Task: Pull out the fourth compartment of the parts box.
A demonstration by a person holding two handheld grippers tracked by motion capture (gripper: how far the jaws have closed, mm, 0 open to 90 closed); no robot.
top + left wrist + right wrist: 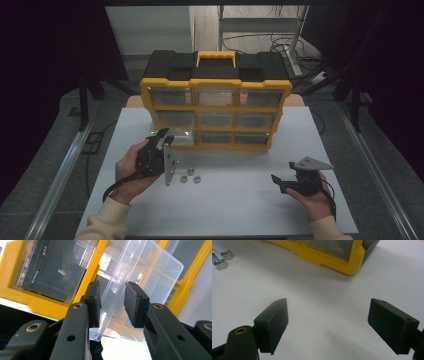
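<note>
A yellow and black drawer cabinet (216, 83) stands at the back of the white table (235, 200). Its bottom-left clear drawer (181, 135) is pulled partway out. My left gripper (164, 136) reaches into that drawer's front. In the left gripper view its pads (93, 302) sit on either side of the clear drawer (150, 272) front lip, my left gripper (112, 302) closed on it. My right gripper (282, 172) rests low at the right with jaws wide apart, and in the right gripper view my right gripper (328, 322) has nothing between its jaws.
Three metal nuts (190, 175) lie on the table just right of the left hand; two nuts (222, 260) show at the far left in the right gripper view. The cabinet's yellow corner (342, 265) lies ahead of the right gripper. Metal rails flank the table.
</note>
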